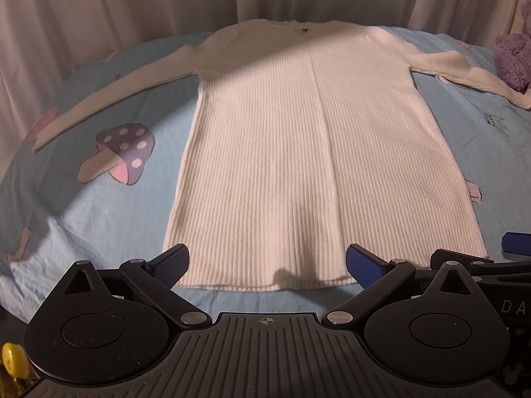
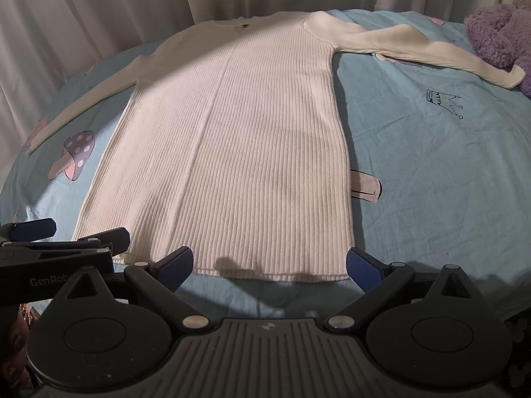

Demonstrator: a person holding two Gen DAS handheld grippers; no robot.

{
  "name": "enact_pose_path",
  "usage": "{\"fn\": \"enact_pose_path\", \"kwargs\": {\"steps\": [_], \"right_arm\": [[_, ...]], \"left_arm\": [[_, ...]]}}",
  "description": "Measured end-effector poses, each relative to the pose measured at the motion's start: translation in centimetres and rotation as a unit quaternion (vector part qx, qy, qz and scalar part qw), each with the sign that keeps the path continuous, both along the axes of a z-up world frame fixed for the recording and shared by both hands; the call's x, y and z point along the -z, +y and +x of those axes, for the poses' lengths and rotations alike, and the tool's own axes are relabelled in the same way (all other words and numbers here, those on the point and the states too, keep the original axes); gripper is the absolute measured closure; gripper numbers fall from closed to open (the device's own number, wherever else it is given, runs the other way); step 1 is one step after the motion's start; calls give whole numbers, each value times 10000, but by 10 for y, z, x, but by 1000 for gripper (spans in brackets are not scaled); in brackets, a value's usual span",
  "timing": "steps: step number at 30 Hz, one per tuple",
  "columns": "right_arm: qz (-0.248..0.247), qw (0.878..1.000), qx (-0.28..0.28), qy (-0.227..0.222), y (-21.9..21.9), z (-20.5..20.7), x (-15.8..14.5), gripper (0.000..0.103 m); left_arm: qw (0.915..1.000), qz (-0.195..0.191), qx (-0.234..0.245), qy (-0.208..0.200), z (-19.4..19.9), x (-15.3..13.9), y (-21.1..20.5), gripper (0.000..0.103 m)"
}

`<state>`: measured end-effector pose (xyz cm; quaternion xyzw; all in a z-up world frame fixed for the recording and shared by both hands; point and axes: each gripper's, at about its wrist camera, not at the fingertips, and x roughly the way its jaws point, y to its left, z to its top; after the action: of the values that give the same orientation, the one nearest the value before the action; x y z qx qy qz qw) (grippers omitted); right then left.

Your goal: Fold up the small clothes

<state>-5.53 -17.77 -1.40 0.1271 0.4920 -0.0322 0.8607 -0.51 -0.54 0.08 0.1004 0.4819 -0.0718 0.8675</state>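
Left wrist view: bed (image 1: 83, 219) covered by a light blue sheet printed with mushrooms (image 1: 124, 152) and a small crown outline (image 1: 496, 124). Pale curtains (image 1: 116, 6) hang behind the far edge. A purple plush toy (image 1: 512, 59) sits at the far right corner of the bed; the cuff of one sleeve (image 1: 464, 69) ends just beside it, contact unclear. Other sleeve (image 1: 109, 99) runs out toward the left edge of the bed.

White ribbed knit top (image 1: 298, 152) lies flat in the middle of the bed, front up, both sleeves spread. Long axis runs near edge to far edge: hem toward the cameras, neckline at the far edge with a small dark badge (image 1: 303, 30) below it. Nothing lies on the body of the garment.

Left tongs (image 1: 267, 265): fingers wide apart, hovering over the hem, holding nothing. Right tongs (image 2: 268, 265): likewise spread wide over the hem, nearer its right corner, nothing between them. The two tools sit side by side at the near edge; each shows at the margin of the other's view.
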Motion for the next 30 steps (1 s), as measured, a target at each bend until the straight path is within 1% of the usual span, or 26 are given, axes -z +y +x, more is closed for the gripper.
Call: {"fn": "enact_pose_path", "kwargs": {"steps": [18,30], "right_arm": [[-21,10000,2,9,-1,-1,-1,4],[-20,10000,5,7,-3,0,-1,4]], "left_arm": [[10000,2,1,25,-4,-1,-3,0],[10000,-4,5,73,2,-1,-4,0]]}}
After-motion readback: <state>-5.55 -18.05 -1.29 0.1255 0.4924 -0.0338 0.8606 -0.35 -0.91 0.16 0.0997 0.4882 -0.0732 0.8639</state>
